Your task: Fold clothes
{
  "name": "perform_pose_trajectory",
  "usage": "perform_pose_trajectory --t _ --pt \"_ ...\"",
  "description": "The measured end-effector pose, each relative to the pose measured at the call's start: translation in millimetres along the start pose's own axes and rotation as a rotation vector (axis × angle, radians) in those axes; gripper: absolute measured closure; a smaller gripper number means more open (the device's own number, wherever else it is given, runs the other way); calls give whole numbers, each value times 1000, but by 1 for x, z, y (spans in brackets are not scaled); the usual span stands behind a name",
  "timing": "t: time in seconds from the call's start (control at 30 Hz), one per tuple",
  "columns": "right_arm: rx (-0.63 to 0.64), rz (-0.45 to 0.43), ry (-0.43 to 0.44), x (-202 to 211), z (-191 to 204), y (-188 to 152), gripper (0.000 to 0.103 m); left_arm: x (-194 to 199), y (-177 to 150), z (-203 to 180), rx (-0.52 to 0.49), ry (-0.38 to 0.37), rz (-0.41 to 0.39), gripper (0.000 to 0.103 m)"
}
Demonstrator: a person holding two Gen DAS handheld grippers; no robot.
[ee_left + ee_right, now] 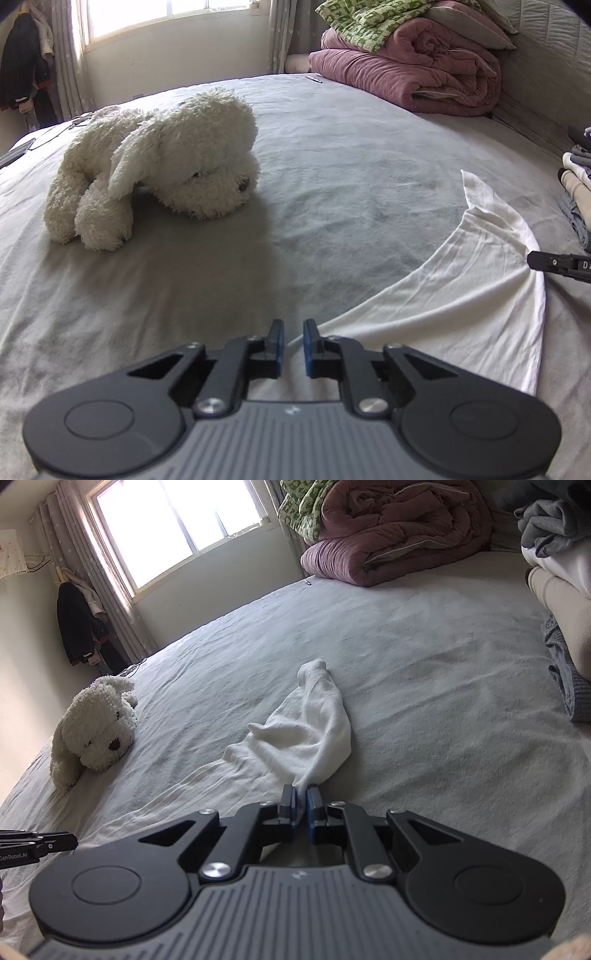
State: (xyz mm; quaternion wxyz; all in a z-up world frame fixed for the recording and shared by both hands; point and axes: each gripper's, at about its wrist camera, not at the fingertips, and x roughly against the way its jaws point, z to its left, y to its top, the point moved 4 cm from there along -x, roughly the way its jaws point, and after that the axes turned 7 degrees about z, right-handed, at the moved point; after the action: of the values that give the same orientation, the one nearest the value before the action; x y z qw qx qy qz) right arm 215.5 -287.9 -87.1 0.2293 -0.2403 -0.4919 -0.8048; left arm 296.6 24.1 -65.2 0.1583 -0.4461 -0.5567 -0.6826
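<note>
The right claw (302, 800) pinches the white shirt's (310, 734) near end — cloth trails straight ahead, away from it. The left claw (293, 334) is narrowly parted over the shirt's edge, grip unclear.

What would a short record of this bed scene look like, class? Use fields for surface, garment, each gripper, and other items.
surface: grey bed sheet
garment: white shirt, partly spread, one edge bunched
right gripper: shut on the shirt's edge
left gripper: slightly open at the shirt's near edge, gripping nothing
toy: white plush dog, lying left of the shirt
far end: folded pink quilt
right side: stack of clothes
</note>
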Motion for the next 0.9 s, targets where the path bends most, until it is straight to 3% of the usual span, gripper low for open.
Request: perform_pose_trajectory --t 0.03,0.13,0.27,0.4,0.47,0.53,0.73,0.87,0.9 --pt "-13 0 8 0 -2 0 92 -2 5 -5 -2 -23 -4 68" --pt "-72 5 48 1 -10 2 91 -10 18 -21 -6 -92 -5 67" --pt "-156 13 111 2 -19 4 88 -29 35 -48 -17 -169 14 66" --pt "-237 21 172 3 -29 6 79 -46 47 -73 -60 -207 29 67" --pt "-249 21 184 4 -30 7 78 -51 49 -84 -80 -223 45 72" --pt "-245 20 184 4 -29 8 78 -53 49 -91 -103 -212 44 101" --pt "-212 7 161 3 -25 9 80 -49 53 -91 -91 -106 -69 102" --pt "-240 7 170 1 -29 9 83 -61 56 -91 -100 -44 -32 99" --pt "-259 8 184 1 -31 9 81 -61 59 -92 -98 -40 -31 94"
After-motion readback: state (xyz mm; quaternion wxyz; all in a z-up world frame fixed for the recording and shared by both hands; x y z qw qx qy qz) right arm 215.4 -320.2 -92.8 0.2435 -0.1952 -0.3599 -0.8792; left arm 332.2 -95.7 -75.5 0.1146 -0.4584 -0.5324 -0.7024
